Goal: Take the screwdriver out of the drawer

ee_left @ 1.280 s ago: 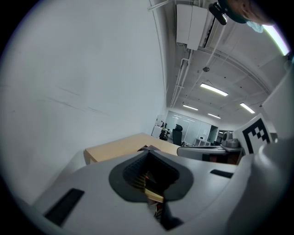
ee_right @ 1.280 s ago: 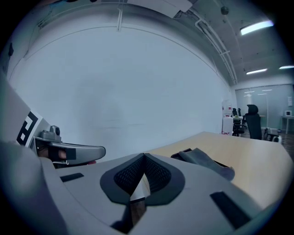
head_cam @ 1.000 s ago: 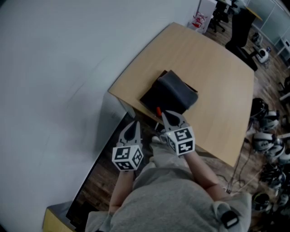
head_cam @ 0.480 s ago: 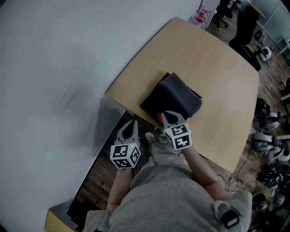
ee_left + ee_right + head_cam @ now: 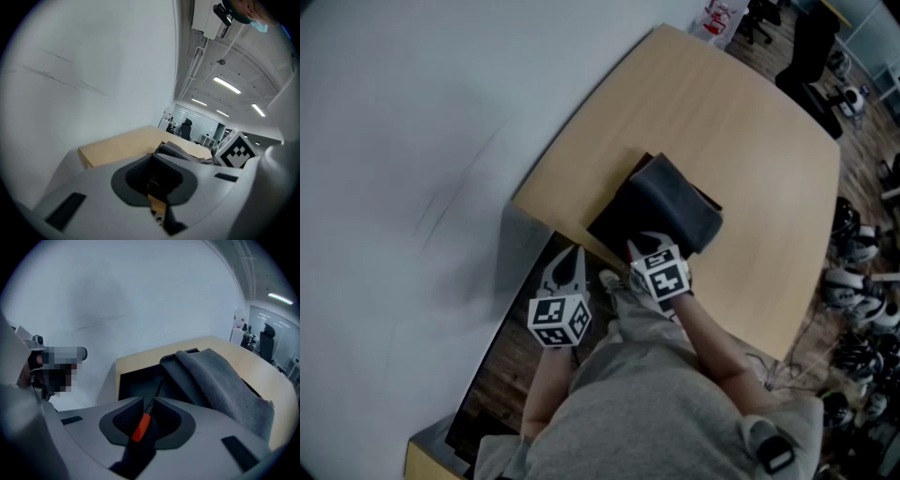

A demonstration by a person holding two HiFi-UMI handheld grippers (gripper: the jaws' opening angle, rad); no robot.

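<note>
The right gripper (image 5: 149,404) tilts steeply down with its jaws just opening, only a narrow gap between the ribbed pads. In that gap sits the screwdriver (image 5: 140,427): its orange handle lies low between the jaws and its thin dark shaft runs forward past the tips. The pads stand close on either side of it without clearly pressing. The shaft points into the open black drawer (image 5: 133,380), above its dark inside; whether the tip touches it cannot be made out. A grey felt cover (image 5: 220,380) is draped over the box just to the right of the drawer. The left gripper (image 5: 572,255) hangs off the table's near edge, beside the right one, jaws drawn together and empty. The box sits on a pale wooden table (image 5: 722,122) against a white wall (image 5: 412,112).
</note>
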